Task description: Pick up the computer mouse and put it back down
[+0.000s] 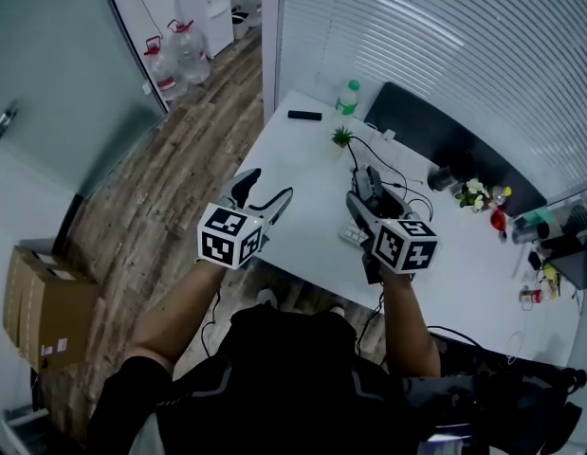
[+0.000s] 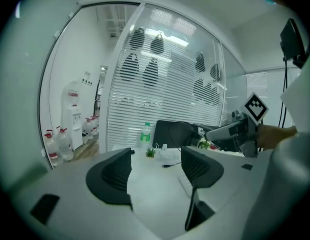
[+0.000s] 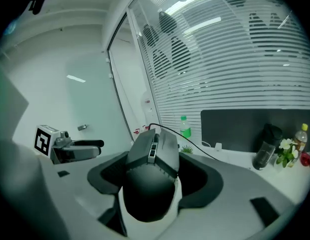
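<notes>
- The right gripper point(image 3: 157, 176) pinches the computer mouse point(image 3: 155, 156) by its two sides. The jaws stand wide around the body, and the mouse's nose points away along them.
- In the head view this gripper point(image 1: 367, 197) is above the near edge of the white worktop point(image 1: 312, 159). The mouse point(image 1: 369, 186) appears to be held clear of the surface rather than resting on it.
- The mouse's cable point(image 3: 195, 143) runs from its nose toward the back of the worktop, where other leads lie.
- The left gripper point(image 2: 155, 169) is spread and has only bare worktop between its jaws. In the head view it point(image 1: 265, 195) hangs beside the right one, over the near left part of the worktop.
- Further out, a small potted plant point(image 1: 343, 137) stands mid-worktop and a green bottle point(image 1: 348, 96) stands near the far edge. Both are well apart from the mouse.
- Step in hand, as I judge it: the pick-up is done and the mouse is being carried, so only the put-down is left.
- The next move calls for lowering the right gripper over a bare patch near the front edge and keeping the mouse level until its underside sits flat.
- The cable needs slack so it cannot drag the mouse askew or snag the plant. Only then should the jaws part and the gripper draw straight back.
</notes>
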Tool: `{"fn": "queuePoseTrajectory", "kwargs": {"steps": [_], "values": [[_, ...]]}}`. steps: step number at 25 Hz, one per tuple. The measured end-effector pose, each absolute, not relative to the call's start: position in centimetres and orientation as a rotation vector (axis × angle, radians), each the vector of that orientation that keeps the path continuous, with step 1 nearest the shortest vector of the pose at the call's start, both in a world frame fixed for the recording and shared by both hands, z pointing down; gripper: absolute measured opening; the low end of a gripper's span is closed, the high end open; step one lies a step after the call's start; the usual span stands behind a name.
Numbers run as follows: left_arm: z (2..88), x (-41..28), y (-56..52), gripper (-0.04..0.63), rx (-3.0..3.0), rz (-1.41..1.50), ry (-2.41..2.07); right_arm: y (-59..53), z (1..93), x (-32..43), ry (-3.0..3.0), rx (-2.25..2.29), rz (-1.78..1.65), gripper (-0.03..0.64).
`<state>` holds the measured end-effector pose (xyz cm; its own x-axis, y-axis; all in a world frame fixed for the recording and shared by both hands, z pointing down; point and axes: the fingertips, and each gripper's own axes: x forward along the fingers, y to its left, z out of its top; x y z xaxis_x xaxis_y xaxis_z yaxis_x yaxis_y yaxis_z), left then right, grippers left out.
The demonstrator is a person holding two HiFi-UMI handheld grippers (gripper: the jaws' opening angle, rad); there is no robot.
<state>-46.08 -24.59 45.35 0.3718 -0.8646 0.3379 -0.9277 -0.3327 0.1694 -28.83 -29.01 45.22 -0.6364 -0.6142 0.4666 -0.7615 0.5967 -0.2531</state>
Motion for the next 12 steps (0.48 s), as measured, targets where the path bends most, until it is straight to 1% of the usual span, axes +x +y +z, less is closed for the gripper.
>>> {"fn": "queuePoseTrajectory", "kwargs": {"steps": [8,12], "values": [[48.5,-48.5,-25.1,0.325,2.215,0.232,-1.615,-29.8,48.9,-31.7,-2.441,1.069,0.609,0.298],[51.5,-49.5,-25.4,0.325,2.168,0.296,-1.603,-30.4,51.8,-33.1,-2.399,1.048,0.647,0.298]]}}
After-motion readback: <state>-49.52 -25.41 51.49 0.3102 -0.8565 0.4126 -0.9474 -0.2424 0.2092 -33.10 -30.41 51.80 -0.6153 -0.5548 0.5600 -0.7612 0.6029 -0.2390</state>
